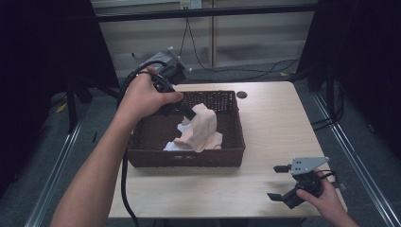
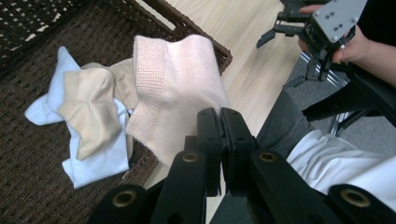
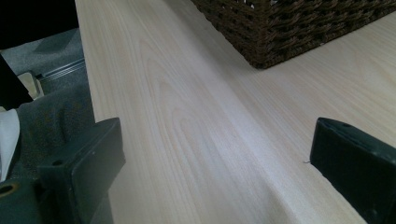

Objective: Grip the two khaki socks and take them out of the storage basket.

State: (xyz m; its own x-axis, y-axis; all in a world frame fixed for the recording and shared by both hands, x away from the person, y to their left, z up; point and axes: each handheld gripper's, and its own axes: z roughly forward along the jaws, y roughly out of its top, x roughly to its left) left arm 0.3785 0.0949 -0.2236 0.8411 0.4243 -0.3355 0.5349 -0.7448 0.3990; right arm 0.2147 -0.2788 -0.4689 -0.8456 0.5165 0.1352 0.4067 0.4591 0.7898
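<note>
A dark brown woven wicker basket [image 1: 142,158], rectangular with an open-weave wall, sits on the pale wood-grain worktop [image 1: 274,123]. The left gripper [image 1: 190,114] is above the basket interior; its black fingers are closed on the ribbed cuff of a pale pink knitted sock [image 1: 204,125], which hangs lifted with its lower part touching the basket floor. The left gripper view shows the sock's [image 2: 175,88] fine ribbed band and, beneath it on the basket floor [image 2: 28,186], a beige sock [image 2: 91,109] lying across a light blue sock [image 2: 98,161]. The high view shows the right gripper [image 1: 276,182] near the worktop's front right corner, well apart from the basket, its fingers spread open and holding nothing. The right gripper view shows bare worktop grain [image 3: 196,116] between its fingers and a basket corner [image 3: 280,32].
</note>
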